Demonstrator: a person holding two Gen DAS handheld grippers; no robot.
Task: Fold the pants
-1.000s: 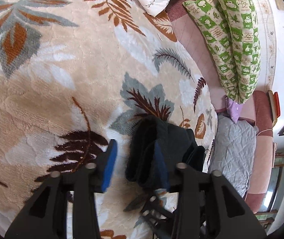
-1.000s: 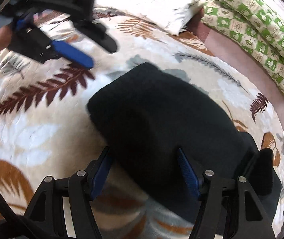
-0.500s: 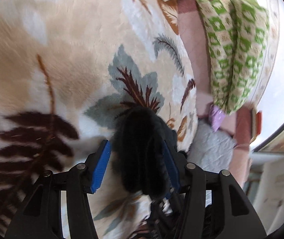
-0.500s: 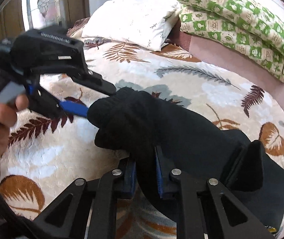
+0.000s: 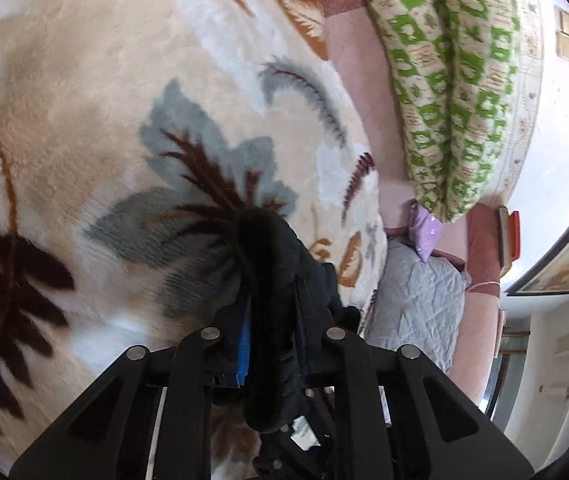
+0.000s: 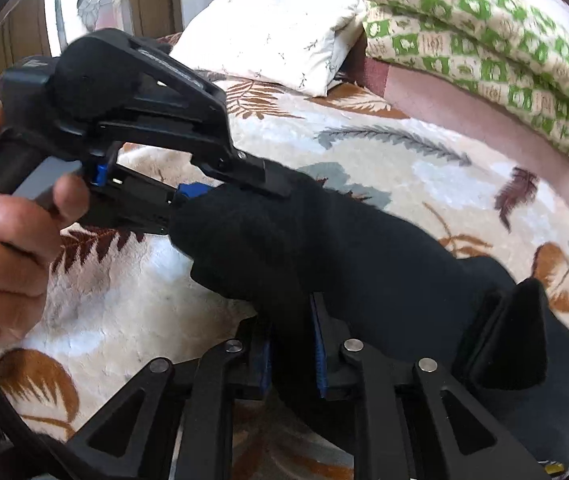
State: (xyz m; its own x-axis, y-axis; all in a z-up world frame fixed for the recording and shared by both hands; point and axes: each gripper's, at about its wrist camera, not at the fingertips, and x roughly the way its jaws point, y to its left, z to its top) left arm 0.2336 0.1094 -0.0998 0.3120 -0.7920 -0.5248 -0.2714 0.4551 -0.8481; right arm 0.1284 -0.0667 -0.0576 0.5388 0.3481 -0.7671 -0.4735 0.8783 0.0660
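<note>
Two grippers pinch the same black pants (image 6: 364, 264), which lie on a bed's leaf-patterned blanket (image 5: 96, 80). The left gripper (image 5: 270, 344) is closing its blue-padded fingers (image 5: 243, 344) on a rolled end of the fabric, the cloth bunched between them. The right gripper (image 6: 292, 356) has its fingers clamped on a fold at the near edge. A hand (image 6: 0, 248) holds the left gripper's handle. Raised lettering on that gripper's body is too blurred to read. A white pillow (image 6: 276, 44) and a green-checked quilt (image 6: 484, 48) lie beyond.
</note>
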